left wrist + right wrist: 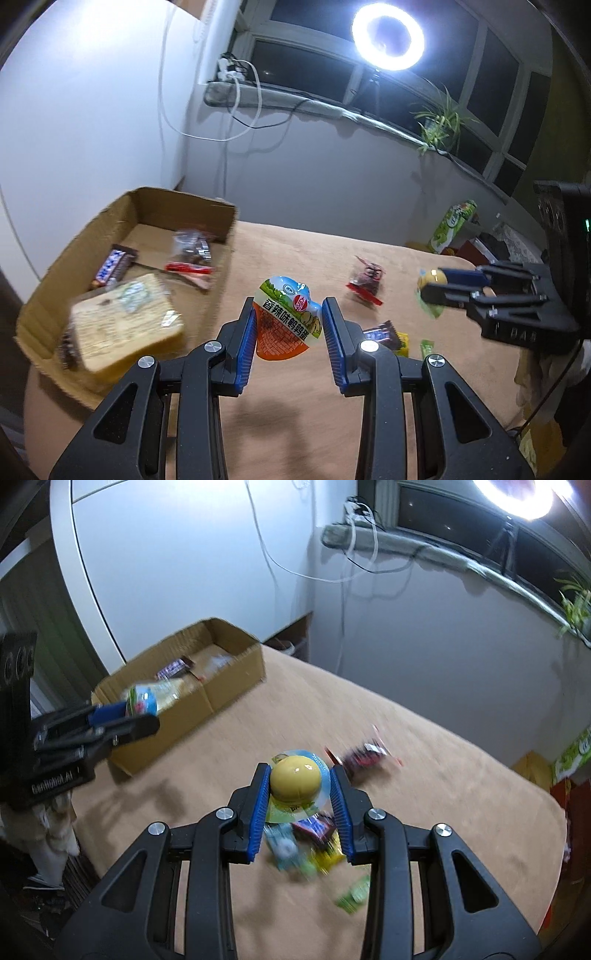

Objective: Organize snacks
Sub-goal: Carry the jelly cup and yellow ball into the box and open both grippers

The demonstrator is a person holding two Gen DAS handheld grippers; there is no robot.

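Note:
My left gripper [289,314] is shut on an orange-and-green snack cup with Chinese print [286,321], held above the tan table [295,254]. It also shows in the right wrist view as the left gripper [146,710] with that cup [142,701] in front of the cardboard box [236,672]. My right gripper [300,784] is shut on a yellow dome-shaped cup with a green-printed lid [295,784]. From the left wrist view the right gripper [430,286] hangs at the right with the yellow cup [432,278]. The box [79,251] at the left holds a bread pack [125,325], a chocolate bar [112,267] and a small sweets bag [192,245].
Loose snacks lie on the table: a dark bag with a red strip [365,282], a brown bar [380,334], a yellow packet [327,856], a green packet [352,895] and a pale blue one [286,847]. A green carton [452,225] stands at the far right edge.

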